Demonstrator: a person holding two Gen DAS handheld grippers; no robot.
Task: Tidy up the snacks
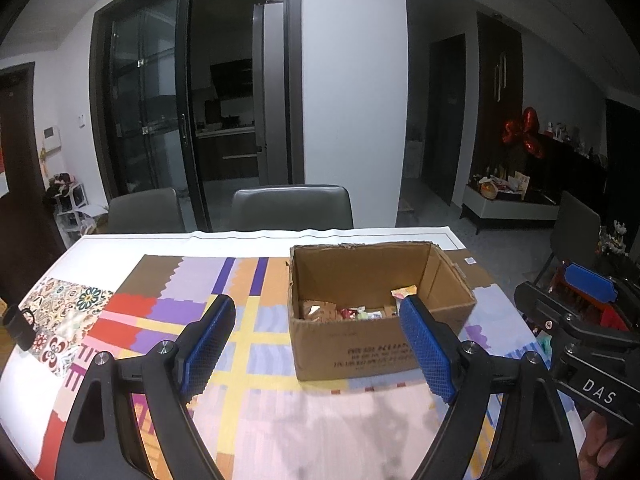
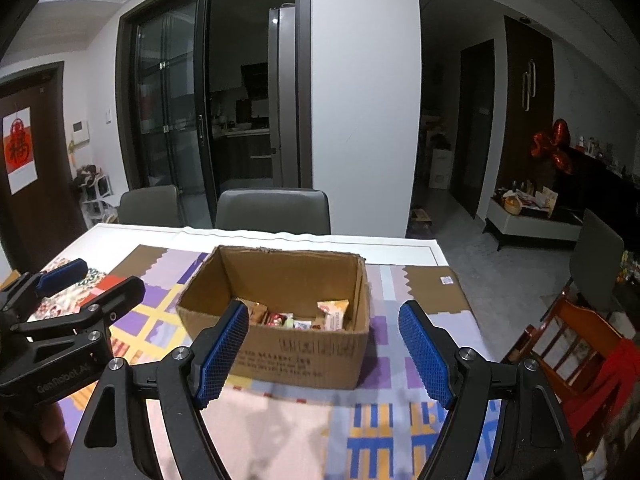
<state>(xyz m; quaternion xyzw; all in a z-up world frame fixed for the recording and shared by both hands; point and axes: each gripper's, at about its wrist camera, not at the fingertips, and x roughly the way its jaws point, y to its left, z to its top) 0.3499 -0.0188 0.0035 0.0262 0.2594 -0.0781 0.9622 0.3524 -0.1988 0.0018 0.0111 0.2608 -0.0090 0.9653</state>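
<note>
An open cardboard box (image 1: 360, 344) stands on the table's patterned cloth; it also shows in the right wrist view (image 2: 304, 356). Several wrapped snacks (image 1: 352, 312) lie on its bottom, also seen in the right wrist view (image 2: 296, 320). My left gripper (image 1: 316, 344) is open and empty, held above the cloth in front of the box's left part. My right gripper (image 2: 324, 348) is open and empty, in front of the box. Each gripper shows at the edge of the other's view, the right one (image 1: 576, 300) and the left one (image 2: 80, 280).
The table (image 1: 240, 236) carries a colourful patchwork cloth (image 1: 248, 320). Two grey chairs (image 1: 292, 208) stand at the far edge. A black mug (image 1: 18, 326) sits at the table's left edge. A wooden chair with red cloth (image 2: 592, 356) stands to the right.
</note>
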